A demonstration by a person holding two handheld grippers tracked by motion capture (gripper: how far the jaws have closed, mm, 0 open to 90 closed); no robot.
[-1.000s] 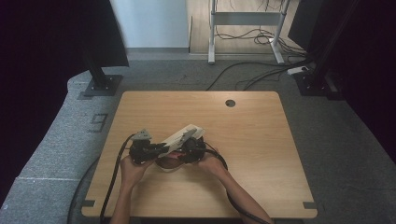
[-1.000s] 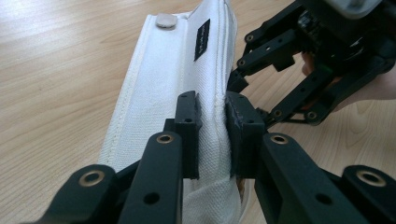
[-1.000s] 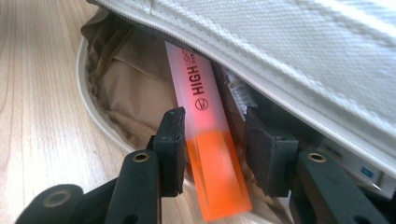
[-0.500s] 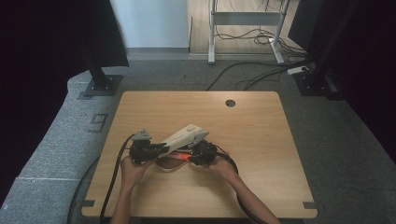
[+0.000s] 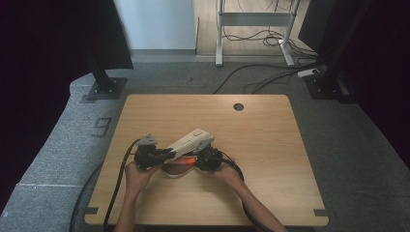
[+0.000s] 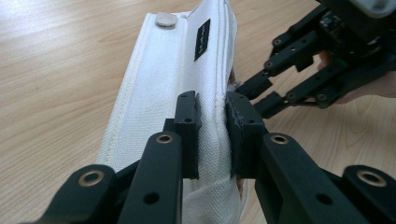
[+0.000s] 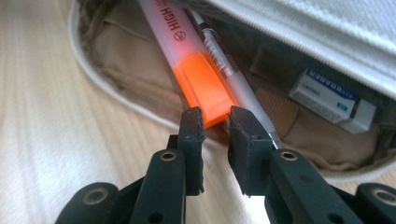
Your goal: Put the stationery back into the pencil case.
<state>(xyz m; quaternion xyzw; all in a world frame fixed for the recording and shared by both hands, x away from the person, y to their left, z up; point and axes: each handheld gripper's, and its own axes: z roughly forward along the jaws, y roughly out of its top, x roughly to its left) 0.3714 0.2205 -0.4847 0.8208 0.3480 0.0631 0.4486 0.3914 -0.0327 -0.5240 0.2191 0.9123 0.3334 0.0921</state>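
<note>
Orange highlighter (image 7: 201, 88): our right claw (image 7: 215, 122) closes on its cap; left claw (image 6: 212, 122) clamps white canvas pencil case (image 6: 163, 84). We pull straight.

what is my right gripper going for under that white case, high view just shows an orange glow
observer: An orange highlighter inside the open pencil case. The right gripper has just been closing its jaws on the orange cap.
operator: anything else in there
observer: A white pen lies beside the highlighter, and an eraser sits farther in.
operator: left gripper got the case
observer: Yes, the left gripper is clamped on the case's white fabric edge.
</note>
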